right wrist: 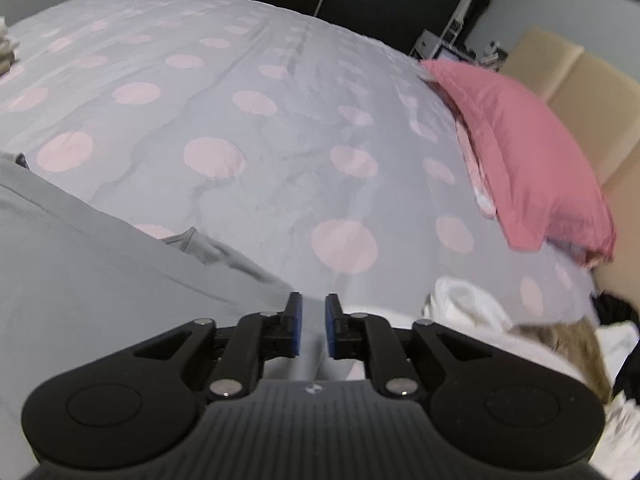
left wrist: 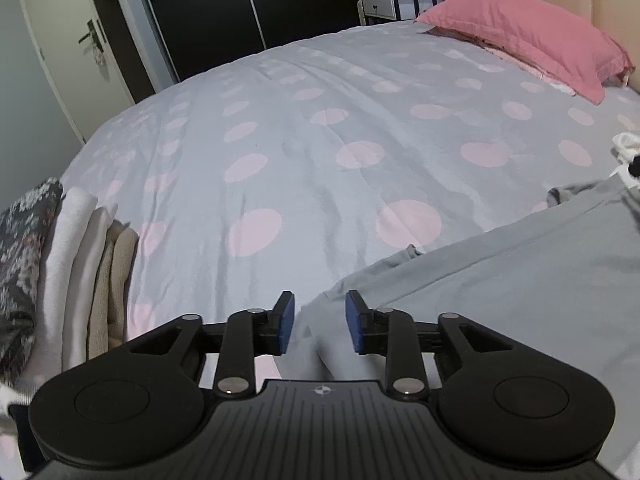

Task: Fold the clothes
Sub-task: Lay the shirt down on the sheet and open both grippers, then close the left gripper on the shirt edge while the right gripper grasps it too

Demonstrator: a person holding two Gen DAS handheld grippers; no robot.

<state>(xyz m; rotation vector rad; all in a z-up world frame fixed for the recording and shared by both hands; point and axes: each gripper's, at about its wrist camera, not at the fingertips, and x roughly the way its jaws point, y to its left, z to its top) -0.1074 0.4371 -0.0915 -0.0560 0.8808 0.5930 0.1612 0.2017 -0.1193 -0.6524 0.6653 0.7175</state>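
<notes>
— How do your claws stand?
— My left gripper gapes wide over a corner of the grey garment; I can't tell if cloth is pinched. My right gripper is narrowed, grey cloth in the gap.
— And around them?
— The garment lies flat on the dotted duvet. Folded clothes stack at my left, a pink pillow beyond.

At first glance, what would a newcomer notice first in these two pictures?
The wide grey bedspread with pale pink dots fills both views, and a pink pillow lies at its far right by the beige headboard. Nearer, a plain grey garment lies spread, its edge between the open fingers of the left gripper and right gripper.
</notes>
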